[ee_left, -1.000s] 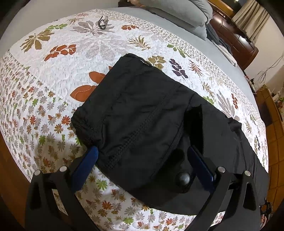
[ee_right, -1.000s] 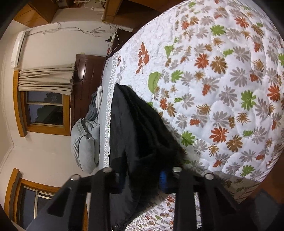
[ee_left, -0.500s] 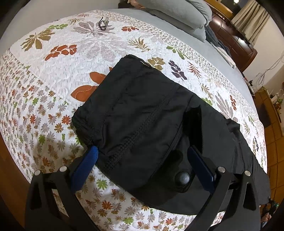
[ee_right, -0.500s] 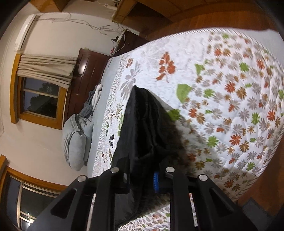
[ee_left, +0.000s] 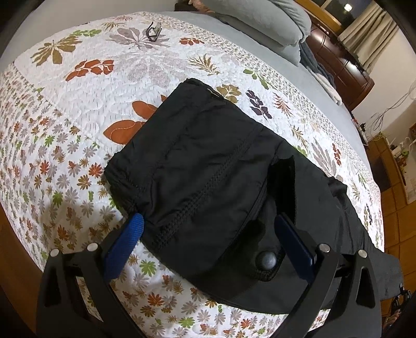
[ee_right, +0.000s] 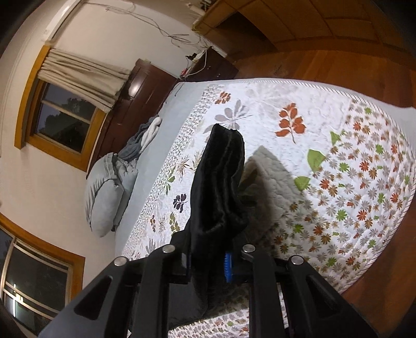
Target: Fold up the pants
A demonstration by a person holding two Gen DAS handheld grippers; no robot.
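Black pants (ee_left: 208, 169) lie on a floral quilt (ee_left: 78, 109), waistband end near me, a black button (ee_left: 265, 258) showing. My left gripper (ee_left: 208, 228) is open, its blue fingers (ee_left: 124, 241) straddling the waist end just above the cloth. My right gripper (ee_right: 210, 257) is shut on the pants' leg end (ee_right: 218, 182) and holds it lifted off the bed; the cloth hangs bunched between the jaws and casts a shadow on the quilt.
Grey pillows (ee_left: 260, 23) and a dark wooden headboard (ee_left: 338, 59) are at the far side. A small dark clip (ee_left: 153, 31) lies on the quilt. The bed edge and wooden floor (ee_right: 338, 65) are close by. A window with curtains (ee_right: 65, 104) is on the wall.
My right gripper has lifted the leg end higher and swung it, so more of the bed and floor show beneath. My left gripper has stayed open over the waistband.
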